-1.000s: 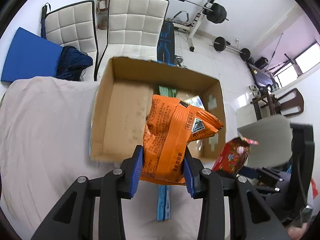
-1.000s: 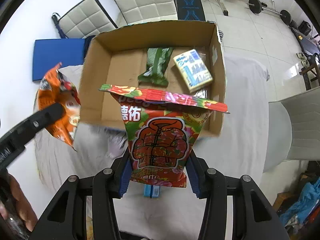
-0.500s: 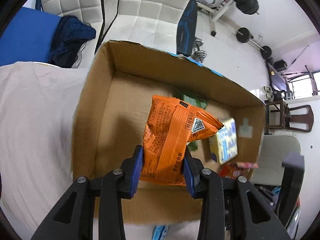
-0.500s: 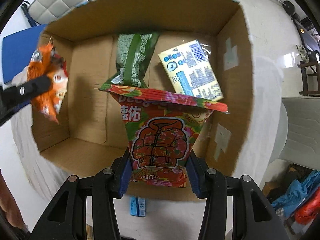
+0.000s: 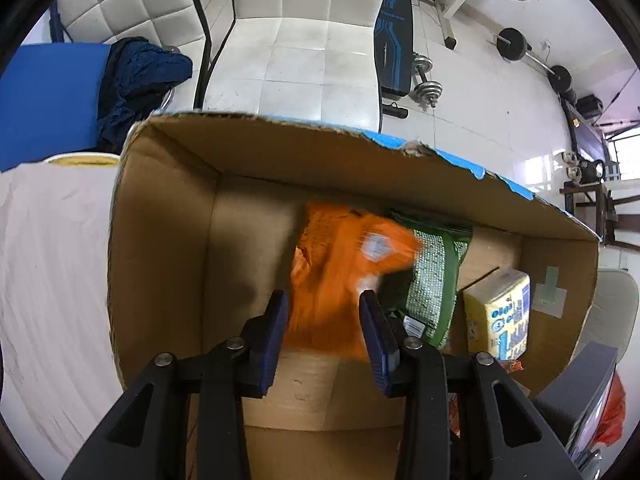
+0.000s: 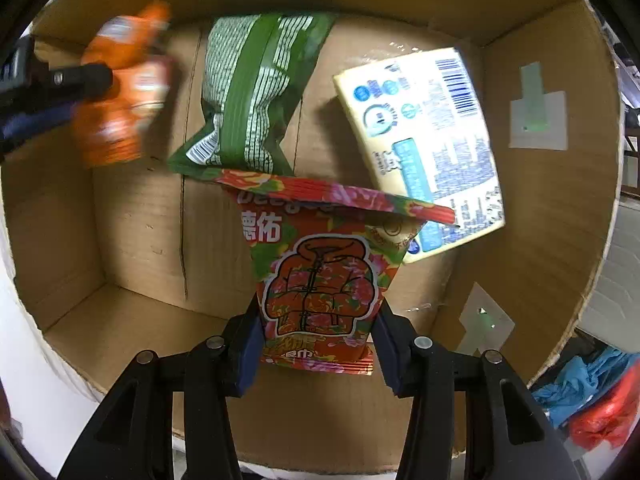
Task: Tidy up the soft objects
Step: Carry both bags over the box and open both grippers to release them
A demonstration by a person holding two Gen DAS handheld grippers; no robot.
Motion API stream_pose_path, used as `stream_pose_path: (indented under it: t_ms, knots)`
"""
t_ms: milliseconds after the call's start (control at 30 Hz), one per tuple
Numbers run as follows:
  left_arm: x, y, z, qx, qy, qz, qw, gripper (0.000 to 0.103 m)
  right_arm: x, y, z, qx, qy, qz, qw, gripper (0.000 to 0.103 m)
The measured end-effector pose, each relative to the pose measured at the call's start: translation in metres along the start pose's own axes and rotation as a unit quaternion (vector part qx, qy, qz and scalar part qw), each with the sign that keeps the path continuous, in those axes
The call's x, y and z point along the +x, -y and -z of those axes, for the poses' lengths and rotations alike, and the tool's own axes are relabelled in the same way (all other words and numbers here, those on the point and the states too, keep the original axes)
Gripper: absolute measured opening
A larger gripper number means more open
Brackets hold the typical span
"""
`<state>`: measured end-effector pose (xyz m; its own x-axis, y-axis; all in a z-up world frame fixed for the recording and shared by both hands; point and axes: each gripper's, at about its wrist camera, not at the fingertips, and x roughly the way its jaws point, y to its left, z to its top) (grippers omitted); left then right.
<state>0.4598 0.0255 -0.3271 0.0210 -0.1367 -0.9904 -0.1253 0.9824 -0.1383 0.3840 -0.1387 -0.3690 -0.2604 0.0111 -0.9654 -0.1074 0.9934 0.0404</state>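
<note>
An open cardboard box holds a green snack bag and a yellow tissue pack. My left gripper is over the box with its jaws spread. The orange snack bag is blurred between and beyond the pads and appears loose; it also shows in the right wrist view. My right gripper is shut on a red flowered snack bag, held above the box floor.
The box sits on a white cloth. Behind it are white padded chairs, a blue mat, dark blue clothing and weight equipment. Blue and red bags lie past the box's right side.
Both grippers moved forward and down into the box. The left gripper's jaws have widened and the orange bag has slipped forward, blurred. The right gripper still holds the red bag.
</note>
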Motion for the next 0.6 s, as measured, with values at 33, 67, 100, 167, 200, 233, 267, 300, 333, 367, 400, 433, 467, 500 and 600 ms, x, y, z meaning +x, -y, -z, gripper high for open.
stream_pose_path:
  t_ms: [33,67,100,167,200,233,267,300,333,367,400,433,467,500,600]
  knots:
    - [0.001,0.001,-0.001,0.002,0.000,-0.002,1.0000,0.034,0.003,-0.002,-0.001,-0.001,-0.004,0.000,1.000,0.051]
    - [0.002,0.000,-0.002,0.001,-0.002,0.000,1.0000,0.034,0.004,-0.005,-0.001,-0.002,-0.006,0.000,1.000,0.051]
    - [0.003,-0.001,-0.003,0.000,-0.006,0.002,1.0000,0.035,0.006,-0.007,-0.002,-0.004,-0.008,0.002,1.000,0.052]
    - [0.004,-0.001,-0.005,-0.002,-0.015,0.006,0.9999,0.035,0.009,-0.010,-0.004,-0.006,-0.012,0.004,1.000,0.052]
    - [0.004,-0.001,-0.005,-0.001,-0.017,0.001,0.9998,0.035,0.010,-0.012,-0.005,-0.009,-0.015,0.002,1.000,0.052]
    - [0.004,-0.001,-0.005,0.000,-0.018,-0.003,0.9998,0.035,0.013,-0.013,-0.008,-0.009,-0.019,0.000,1.000,0.053]
    - [0.003,0.000,-0.004,0.001,-0.020,-0.004,0.9998,0.035,0.013,-0.013,-0.007,-0.006,-0.024,-0.004,1.000,0.053]
    - [0.002,0.000,-0.004,0.000,-0.021,-0.002,0.9998,0.035,0.014,-0.013,-0.007,-0.003,-0.030,-0.010,0.999,0.056]
    - [0.001,0.000,-0.002,-0.001,-0.022,-0.002,0.9998,0.035,0.014,-0.013,-0.006,0.001,-0.033,-0.015,0.999,0.060]
    - [0.000,0.001,-0.001,-0.001,-0.023,-0.002,0.9997,0.035,0.013,-0.011,-0.006,0.003,-0.032,-0.018,0.999,0.061]
    - [-0.003,0.002,0.001,0.003,-0.022,-0.003,0.9998,0.036,0.012,-0.011,-0.005,0.005,-0.028,-0.019,0.999,0.065]
    - [-0.005,0.002,0.001,0.005,-0.019,-0.005,0.9998,0.037,0.010,-0.010,-0.004,0.006,-0.023,-0.017,1.000,0.072]
    - [-0.009,0.003,0.003,0.010,-0.014,-0.012,0.9998,0.037,0.006,-0.010,-0.002,0.005,-0.016,-0.016,1.000,0.075]
    - [-0.012,0.004,0.005,0.014,-0.010,-0.015,0.9997,0.037,0.002,-0.010,-0.001,0.006,-0.010,-0.017,1.000,0.077]
    - [-0.022,0.004,0.013,0.020,-0.004,-0.015,0.9997,0.037,-0.009,-0.009,0.003,0.006,0.000,-0.021,1.000,0.077]
